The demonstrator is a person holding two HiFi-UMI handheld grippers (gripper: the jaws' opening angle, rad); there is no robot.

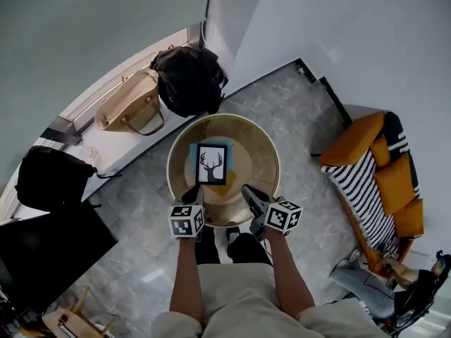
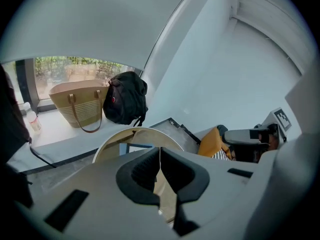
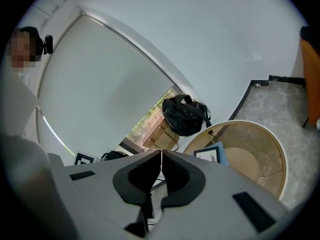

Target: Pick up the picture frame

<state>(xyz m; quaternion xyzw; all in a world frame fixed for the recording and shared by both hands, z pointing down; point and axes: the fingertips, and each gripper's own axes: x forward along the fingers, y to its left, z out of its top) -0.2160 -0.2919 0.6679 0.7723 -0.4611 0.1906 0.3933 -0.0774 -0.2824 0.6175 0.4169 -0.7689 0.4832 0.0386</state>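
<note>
Picture frame (image 1: 211,164) w/ the antler print sits near the middle of the round desk (image 1: 271,153), on a blue sheet (image 1: 192,150) that shows round its far edge; it looks to be lying flat, tho from my head view I can't be sure it isn't propped a bit. Left tool (image 1: 192,193) and right tool (image 1: 252,197) both hang over the near rim of the desk, one each side of the frame's near edge, neither touching it; both are clenched, jaws together, nothing between them.

Risks, as I judge them: if I go in w/ the jaws like this I'll just shove the frame; it could skate on the sheet toward the far rim, so the tools need releasing first. If it's flat there's little edge to bite; a jaw may scrape the desk or slip off the front. I could also pinch the sheet along w/ the frame and drag both; gripping one side only prob lets it swing and drop.
</note>
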